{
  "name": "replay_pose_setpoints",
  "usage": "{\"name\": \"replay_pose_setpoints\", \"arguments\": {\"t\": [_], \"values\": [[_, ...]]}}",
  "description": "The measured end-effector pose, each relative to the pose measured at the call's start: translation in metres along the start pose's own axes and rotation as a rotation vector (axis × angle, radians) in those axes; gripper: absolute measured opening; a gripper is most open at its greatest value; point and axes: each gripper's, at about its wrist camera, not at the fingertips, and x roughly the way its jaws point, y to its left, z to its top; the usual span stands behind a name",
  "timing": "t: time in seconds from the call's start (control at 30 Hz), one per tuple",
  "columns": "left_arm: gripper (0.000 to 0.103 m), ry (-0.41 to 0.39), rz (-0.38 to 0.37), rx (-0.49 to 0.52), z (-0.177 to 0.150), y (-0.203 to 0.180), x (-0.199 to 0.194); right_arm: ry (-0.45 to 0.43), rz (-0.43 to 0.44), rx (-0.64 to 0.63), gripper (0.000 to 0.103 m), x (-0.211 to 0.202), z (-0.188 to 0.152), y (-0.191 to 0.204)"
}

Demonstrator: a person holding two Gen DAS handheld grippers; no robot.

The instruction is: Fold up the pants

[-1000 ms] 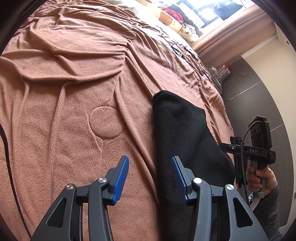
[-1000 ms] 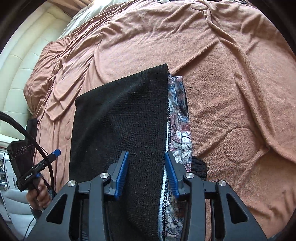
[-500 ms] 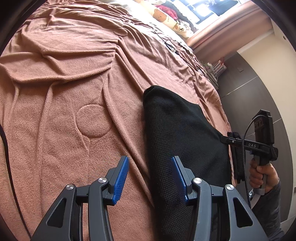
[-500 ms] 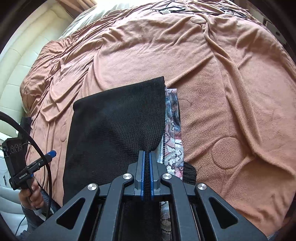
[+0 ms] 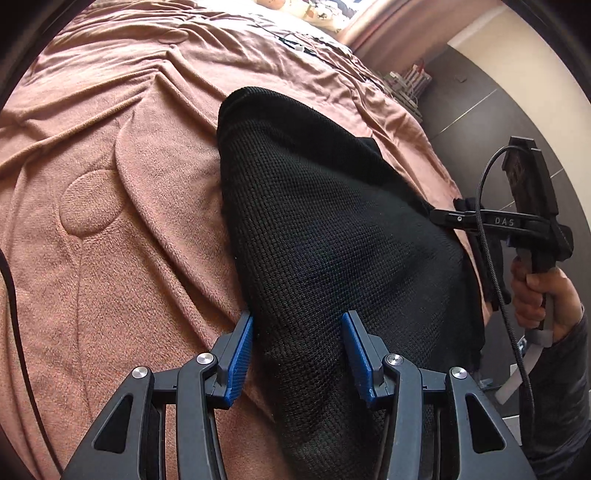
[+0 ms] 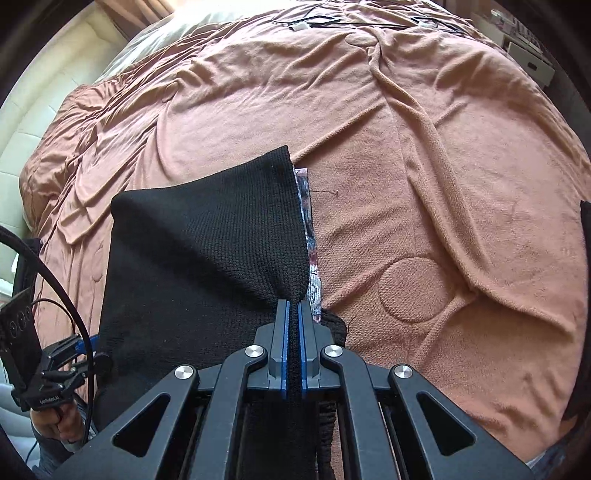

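Black knit pants [image 5: 325, 229] lie folded on a brown blanket [image 5: 110, 184]. My left gripper [image 5: 297, 350] is open low over their near end, with black cloth between its blue pads [image 5: 240, 350] and no squeeze on it. My right gripper [image 6: 292, 314] is shut on a pinch of the pants [image 6: 207, 240] near their right edge, and the cloth rises in a ridge to the pads. A patterned strip [image 6: 312, 266] shows along that edge. In the left wrist view a hand [image 5: 535, 295] holds the right gripper [image 5: 461, 218] at the pants' far side.
The brown blanket [image 6: 424, 147] covers a wide bed and is creased, with round quilted marks [image 6: 413, 291]. Thin cables [image 6: 332, 22] lie at its far end. A cream padded headboard [image 6: 22, 122] stands on the left. A dark wall [image 5: 480, 110] lies beyond the bed edge.
My right gripper went from open to shut on the pants and pulled a ridge of cloth up. My left gripper slid right from the blanket onto the pants' edge.
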Motion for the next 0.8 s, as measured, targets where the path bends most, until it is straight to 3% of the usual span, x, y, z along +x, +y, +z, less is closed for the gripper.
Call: {"name": "replay_pose_setpoints", "arguments": {"t": [0.2, 0.3, 0.37, 0.5, 0.8], "values": [[0.050, 0.000, 0.024, 0.015, -0.002, -0.004, 0.004, -0.031, 0.063, 0.033, 0.010, -0.011, -0.010, -0.010], [0.050, -0.004, 0.029, 0.015, -0.002, -0.005, 0.005, -0.053, 0.072, 0.047, 0.033, -0.024, -0.022, -0.018], [0.050, -0.006, 0.035, 0.017, -0.002, -0.007, 0.005, -0.071, 0.091, 0.054, 0.057, -0.033, -0.031, -0.026], [0.050, -0.012, 0.038, 0.012, -0.002, -0.008, 0.004, -0.089, 0.134, 0.082, 0.059, -0.048, -0.058, -0.042], [0.050, -0.026, 0.040, 0.013, -0.005, -0.009, 0.001, -0.018, 0.281, 0.175, 0.063, -0.034, -0.111, -0.085]]}}
